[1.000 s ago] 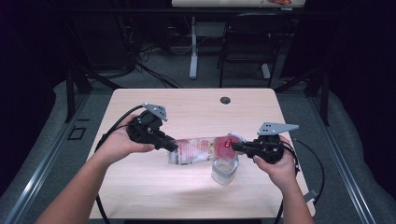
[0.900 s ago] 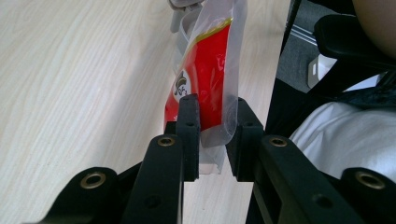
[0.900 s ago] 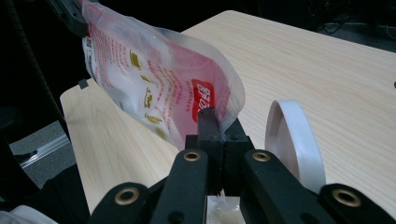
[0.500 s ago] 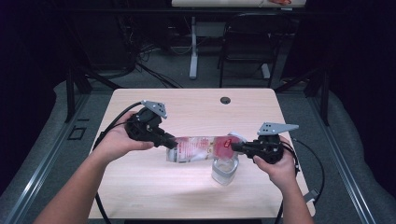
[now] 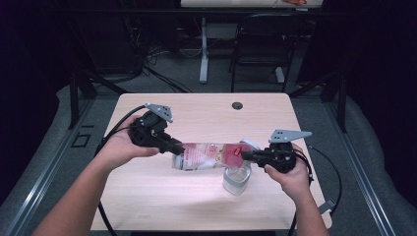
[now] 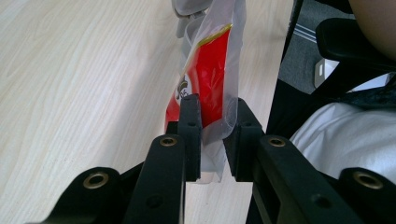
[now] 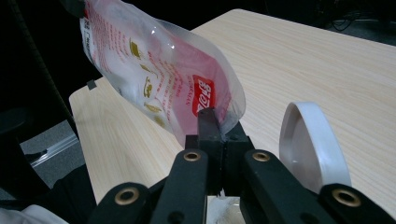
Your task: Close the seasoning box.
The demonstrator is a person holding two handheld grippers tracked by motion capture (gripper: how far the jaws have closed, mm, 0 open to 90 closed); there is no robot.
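The pouch (image 5: 209, 156) I hold is clear plastic with red print and a red label, stretched lengthwise above the table between my two grippers; its red-labelled end hangs over the clear container (image 5: 237, 178); that container stands upright on the table, a white lid (image 7: 309, 142) at its rim.

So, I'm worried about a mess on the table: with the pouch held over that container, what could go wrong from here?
The pouch hangs between the left gripper and the right gripper, each pinching only an edge, so the slick film could slip out. The clear container below is small; contents could miss it and land on the table. A dropped pouch might also tip it.
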